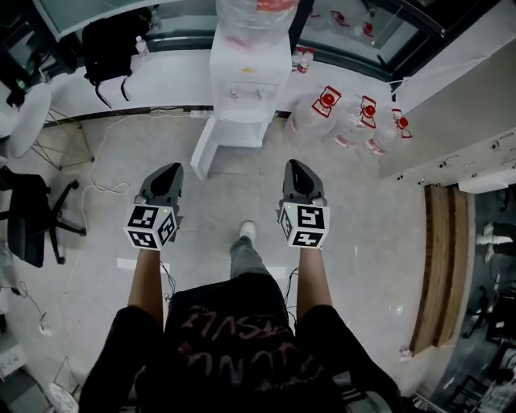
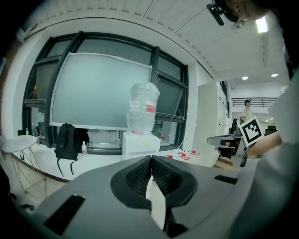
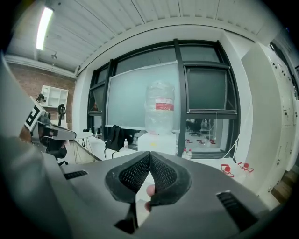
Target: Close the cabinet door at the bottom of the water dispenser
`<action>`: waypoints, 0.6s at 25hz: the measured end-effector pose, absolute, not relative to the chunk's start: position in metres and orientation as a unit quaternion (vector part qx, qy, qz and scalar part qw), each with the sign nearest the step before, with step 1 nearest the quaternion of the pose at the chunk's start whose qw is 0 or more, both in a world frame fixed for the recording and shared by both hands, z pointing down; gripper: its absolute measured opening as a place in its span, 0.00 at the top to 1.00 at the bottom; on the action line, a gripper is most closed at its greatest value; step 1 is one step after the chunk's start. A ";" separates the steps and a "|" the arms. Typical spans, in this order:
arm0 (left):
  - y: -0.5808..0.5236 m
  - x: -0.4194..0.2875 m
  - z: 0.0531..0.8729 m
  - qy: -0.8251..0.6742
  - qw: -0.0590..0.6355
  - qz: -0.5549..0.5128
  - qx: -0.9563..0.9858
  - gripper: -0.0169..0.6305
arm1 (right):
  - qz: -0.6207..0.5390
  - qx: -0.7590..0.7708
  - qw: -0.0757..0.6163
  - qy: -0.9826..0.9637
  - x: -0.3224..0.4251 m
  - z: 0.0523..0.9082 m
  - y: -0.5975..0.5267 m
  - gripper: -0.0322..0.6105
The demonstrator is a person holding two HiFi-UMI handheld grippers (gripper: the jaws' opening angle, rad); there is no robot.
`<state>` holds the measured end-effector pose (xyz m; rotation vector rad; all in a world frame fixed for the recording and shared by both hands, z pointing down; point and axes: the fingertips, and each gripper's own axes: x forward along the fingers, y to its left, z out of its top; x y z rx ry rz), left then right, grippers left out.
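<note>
Black fabric backpack (image 1: pixel 113 40) sits on the ledge well to the left of the white box-shaped water dispenser (image 1: pixel 250 77), which carries a clear plastic bottle (image 1: pixel 256 16) on top. The grey left gripper (image 1: pixel 168 171), jaws pressed together on nothing, points toward the dispenser's left side. Between it and the dispenser stands the white cabinet door (image 1: pixel 211 149), swung open from the dispenser's base, its free edge reaching out toward the person. The right gripper (image 1: pixel 295 168), jaws likewise together and empty, faces the dispenser's right front, well apart from the door. Spare clear red-capped water bottles (image 1: pixel 347 113) lie right of the dispenser. The left gripper looks nearer the door; nudging the free edge rightward, back to the dispenser, should close it.
</note>
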<state>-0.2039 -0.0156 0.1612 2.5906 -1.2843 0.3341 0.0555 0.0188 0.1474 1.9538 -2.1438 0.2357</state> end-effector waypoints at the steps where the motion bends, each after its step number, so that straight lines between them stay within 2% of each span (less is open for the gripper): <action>1: -0.029 -0.201 0.167 -0.447 0.121 0.119 0.878 0.95 | 0.084 0.663 0.115 -0.735 0.062 0.152 0.002 0.93; 8: -0.095 -0.188 0.204 -0.488 0.157 0.135 0.848 0.95 | 0.106 0.618 0.131 -0.768 0.081 0.187 -0.088 0.93; 15: -0.122 -0.192 0.241 -0.494 0.173 0.157 0.837 0.95 | 0.118 0.602 0.150 -0.776 0.083 0.220 -0.130 0.93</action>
